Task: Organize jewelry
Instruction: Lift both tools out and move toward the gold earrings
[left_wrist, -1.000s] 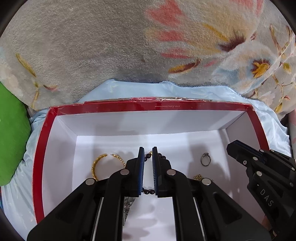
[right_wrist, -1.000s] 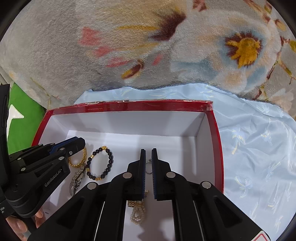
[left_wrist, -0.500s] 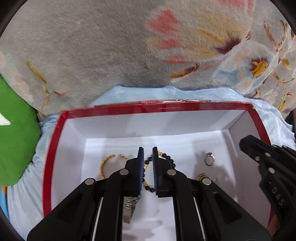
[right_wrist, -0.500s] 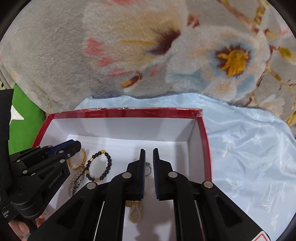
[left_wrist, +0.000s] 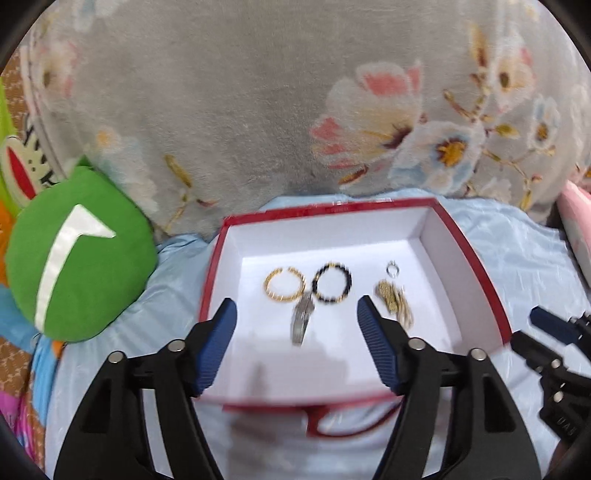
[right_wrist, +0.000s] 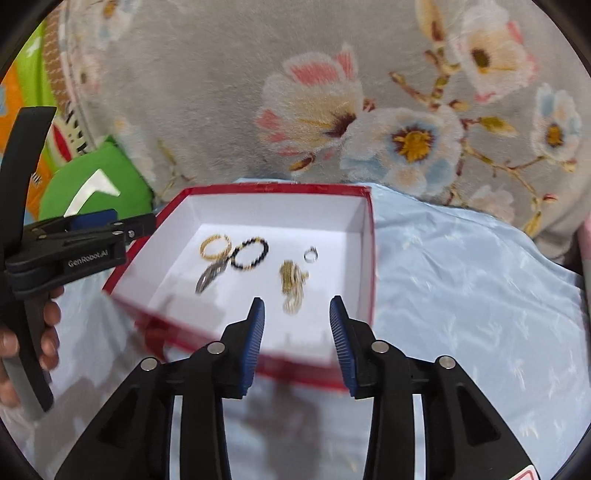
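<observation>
Both wrist views look forward and down along own fingers, near red box (left_wrist: 465, 254) (right_wrist: 369, 236); left from left side, right from right. Shared: box interior, floral blanket (left_wrist: 240, 92) (right_wrist: 221, 92).

Red box (left_wrist: 476, 273) is open on top, so easy way in from above; its walls block any side approach. Jewelry sits in the back half, front of the white floor's bare. Green cushion (left_wrist: 81, 254) crowds the left, floral blanket (left_wrist: 258, 110) rises right behind. Blue sheet (right_wrist: 461, 295) to the right is free.
</observation>
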